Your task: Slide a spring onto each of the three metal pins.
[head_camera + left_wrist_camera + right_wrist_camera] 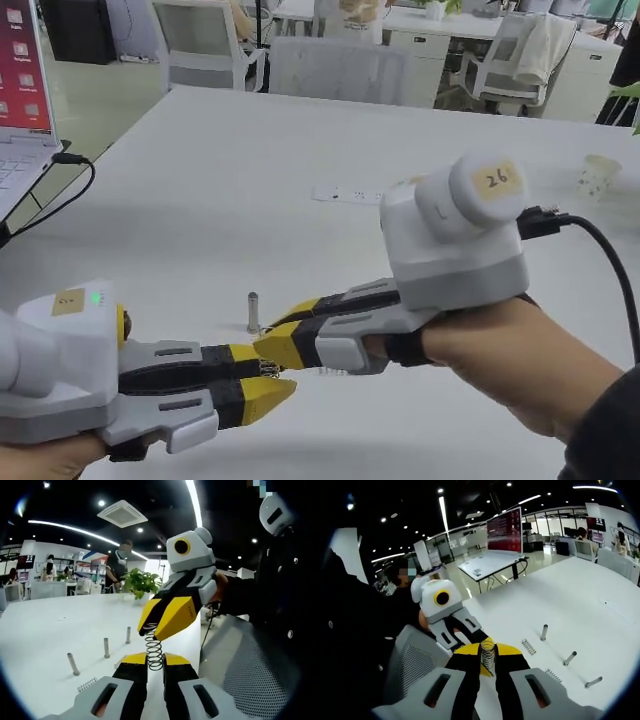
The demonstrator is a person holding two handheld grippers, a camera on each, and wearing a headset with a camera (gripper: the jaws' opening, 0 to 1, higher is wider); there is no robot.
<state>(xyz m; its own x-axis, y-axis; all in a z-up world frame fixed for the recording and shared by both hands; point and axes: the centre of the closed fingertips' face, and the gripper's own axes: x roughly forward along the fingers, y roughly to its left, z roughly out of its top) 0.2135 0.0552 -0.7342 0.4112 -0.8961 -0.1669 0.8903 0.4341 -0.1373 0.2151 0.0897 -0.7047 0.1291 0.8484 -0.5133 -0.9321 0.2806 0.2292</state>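
Matt plastic, bare metal, smooth tabletop
The spring (154, 647) is shiny coiled wire; the pins (106, 648) are dull grey metal; the table (300, 160) is smooth, faintly glossy; the left gripper (155, 659) and right gripper (487, 652) have matt plastic shells.

Three pins (569, 658), three springs (528, 646) (one spring (487, 655) held, two loose).

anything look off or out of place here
Nothing damaged or spilled. One spring is pinched at both ends, by the left tongs and right tongs, off the table. The three pins stand bare; a loose spring lies beside them.
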